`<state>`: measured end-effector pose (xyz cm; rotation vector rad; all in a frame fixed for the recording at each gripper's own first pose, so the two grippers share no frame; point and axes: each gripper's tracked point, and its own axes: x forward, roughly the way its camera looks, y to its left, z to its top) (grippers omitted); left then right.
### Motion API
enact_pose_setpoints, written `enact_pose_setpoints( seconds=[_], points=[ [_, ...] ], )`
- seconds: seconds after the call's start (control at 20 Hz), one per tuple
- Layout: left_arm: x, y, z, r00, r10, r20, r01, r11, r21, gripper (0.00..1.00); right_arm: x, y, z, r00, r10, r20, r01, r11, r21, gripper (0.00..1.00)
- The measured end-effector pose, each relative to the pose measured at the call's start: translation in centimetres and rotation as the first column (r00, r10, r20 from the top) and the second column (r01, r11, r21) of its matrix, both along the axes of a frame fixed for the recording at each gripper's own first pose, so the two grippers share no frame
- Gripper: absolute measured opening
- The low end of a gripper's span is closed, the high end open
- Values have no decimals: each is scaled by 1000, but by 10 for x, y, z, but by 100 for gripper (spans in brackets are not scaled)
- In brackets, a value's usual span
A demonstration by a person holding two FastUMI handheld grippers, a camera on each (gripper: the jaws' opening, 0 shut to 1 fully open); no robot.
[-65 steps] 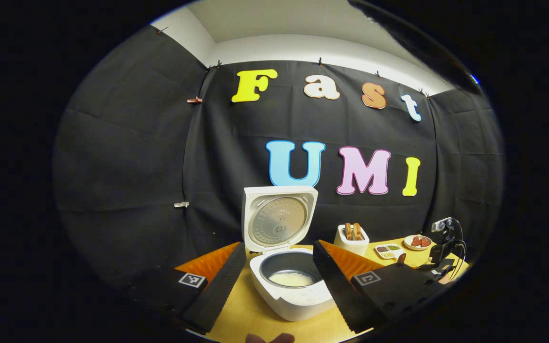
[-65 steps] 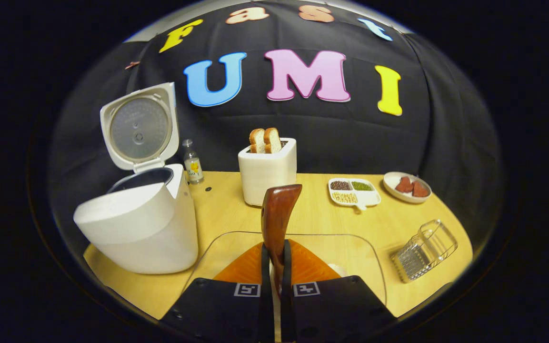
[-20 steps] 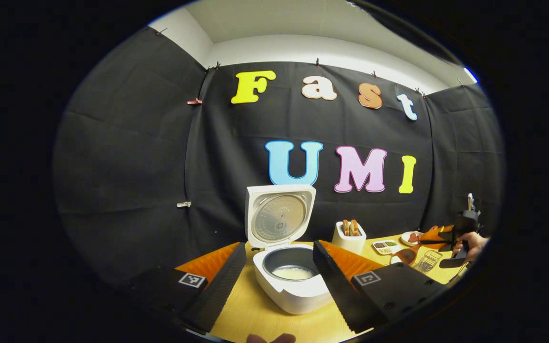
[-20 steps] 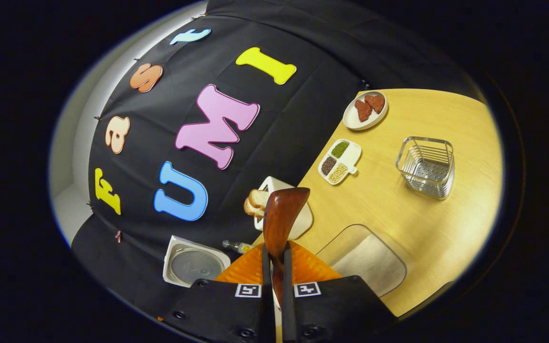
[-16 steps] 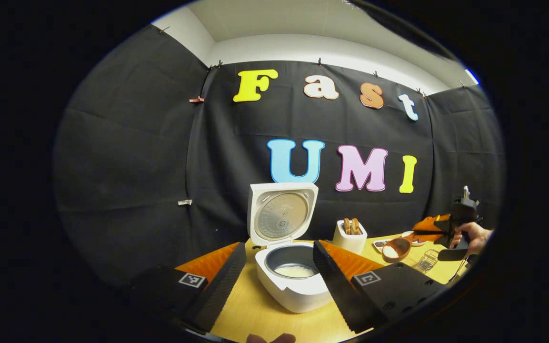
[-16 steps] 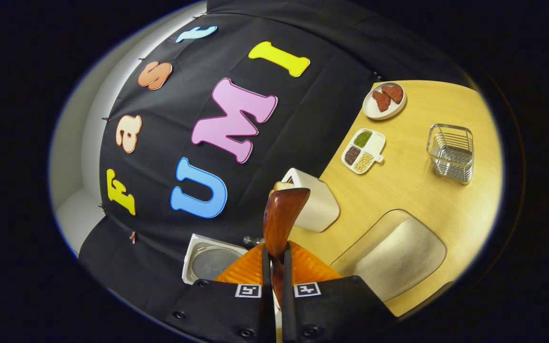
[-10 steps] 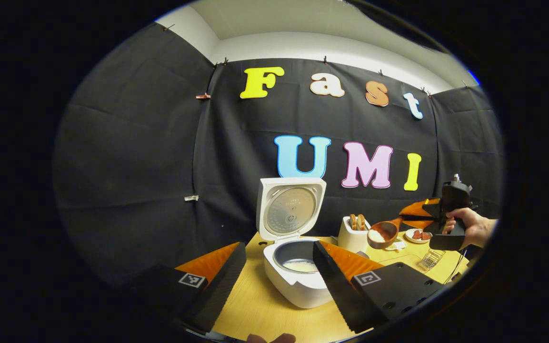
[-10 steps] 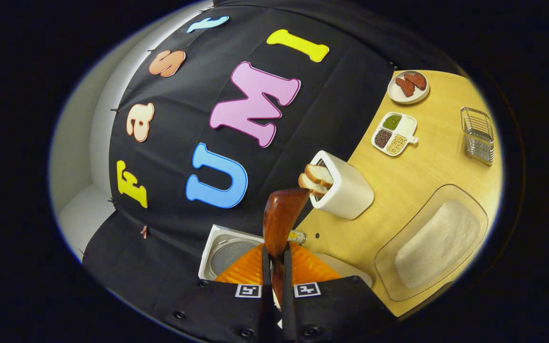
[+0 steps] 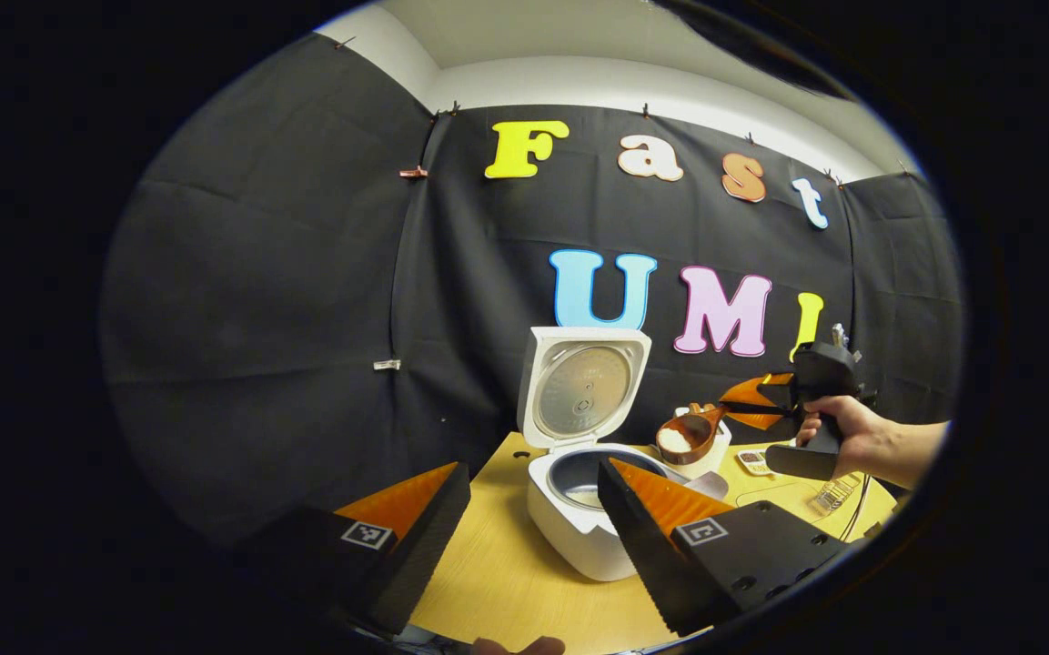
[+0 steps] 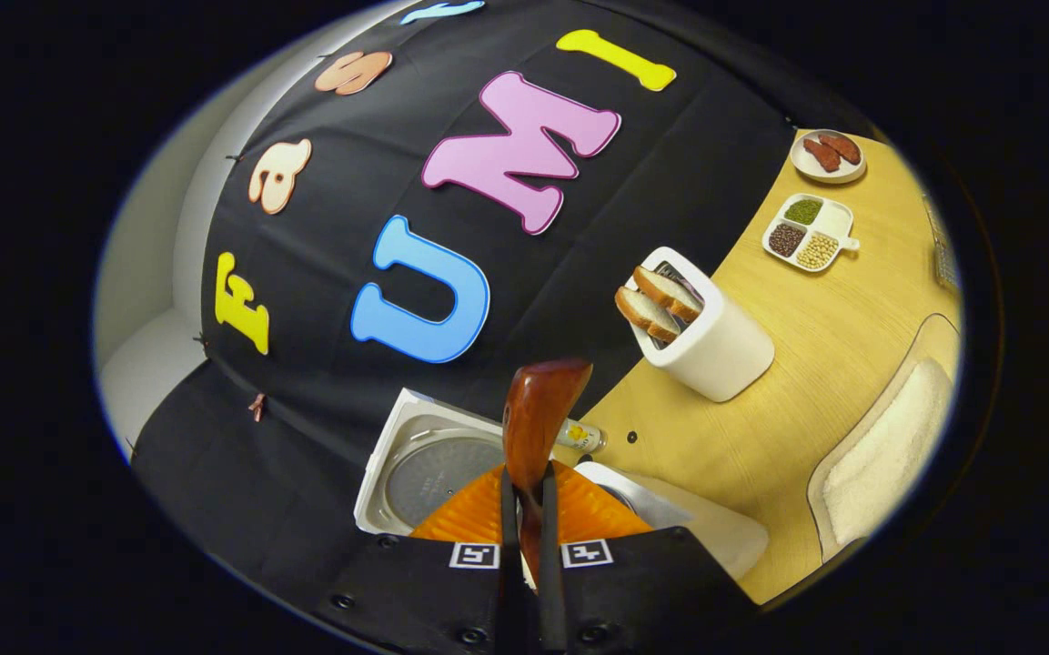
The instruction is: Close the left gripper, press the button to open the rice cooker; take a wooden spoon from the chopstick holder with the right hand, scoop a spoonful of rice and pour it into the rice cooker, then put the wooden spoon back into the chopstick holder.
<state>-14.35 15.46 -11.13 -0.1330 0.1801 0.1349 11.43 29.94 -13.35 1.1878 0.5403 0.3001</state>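
- Clamping a glossy, curved wooden spoon by its handle, right gripper with ribbed orange fingers pressed flat on either side.
- Carrying white rice in a round bowl, spoon lying near level above the smooth white rice cooker, long axis running from bowl back to the holding hand.
- Spread wide and holding nothing: left gripper.
- Hidden in part behind the left gripper's finger: cooker pot.
- Standing upright: cooker lid.
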Motion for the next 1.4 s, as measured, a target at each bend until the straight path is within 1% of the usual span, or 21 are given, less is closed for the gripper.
enact_pose_setpoints(
  seconds=[0.15,0.2,0.25,0.35,0.45,0.55,0.6,0.65,0.7,0.75,0.8,0.85,0.9,0.95,1.05,1.1,1.2,1.25,1.3,1.35,1.4],
  points=[
    [2,8,-9,1000,14,-15,-14,1000,-13,97,9,19,-4,999,20,30,-17,997,-70,10],
    [3,11,-11,1000,20,-19,-21,1000,-14,98,13,25,-6,999,26,44,-22,995,-96,10],
    [4,14,-14,999,25,-22,-25,1000,-15,99,16,32,-8,998,36,58,-29,992,-126,10],
    [6,21,-16,999,37,-27,-38,999,-17,96,20,46,-10,993,76,92,-56,978,-201,10],
    [8,26,-18,998,48,-30,-49,999,-14,95,22,61,-6,979,131,154,-78,949,-306,10],
    [10,29,-19,998,57,-34,-57,998,-13,97,20,76,0,952,203,227,-91,900,-426,10],
    [11,30,-18,998,59,-33,-59,998,-12,95,20,84,3,934,242,261,-89,870,-486,10],
    [12,30,-19,998,61,-33,-61,998,-12,95,18,91,7,913,285,291,-87,834,-545,10],
    [13,31,-20,997,63,-35,-63,998,-14,98,19,98,10,894,317,318,-78,807,-585,10],
    [13,31,-20,997,65,-35,-66,998,-17,95,16,105,14,873,351,338,-76,783,-617,10],
    [12,31,-21,997,69,-35,-69,997,-20,95,15,112,18,855,379,354,-74,765,-640,10],
    [11,31,-22,997,71,-35,-72,997,-24,98,13,116,21,840,402,364,-74,750,-658,10],
    [11,31,-21,997,73,-35,-74,997,-27,95,8,121,26,824,425,375,-72,735,-675,10],
    [10,31,-21,997,74,-36,-75,997,-27,96,7,125,28,808,446,384,-67,718,-693,10],
    [8,30,-22,996,76,-37,-77,997,-20,96,2,135,31,767,498,405,-47,674,-738,10],
    [7,32,-22,996,78,-40,-79,997,-17,95,-1,139,32,742,527,414,-36,648,-761,10],
    [4,32,-22,996,80,-41,-81,997,-19,95,-9,148,35,684,591,429,-5,591,-807,10],
    [2,32,-22,996,82,-41,-83,996,-21,98,-13,152,35,650,627,429,13,555,-832,10],
    [2,32,-22,996,83,-40,-84,996,-23,95,-19,156,37,614,661,431,40,520,-853,10],
    [0,32,-23,996,85,-40,-86,996,-23,98,-24,158,42,577,689,438,72,492,-868,10],
    [-1,33,-22,996,85,-39,-86,996,-23,95,-31,162,47,541,709,452,102,478,-873,10]
  ],
)
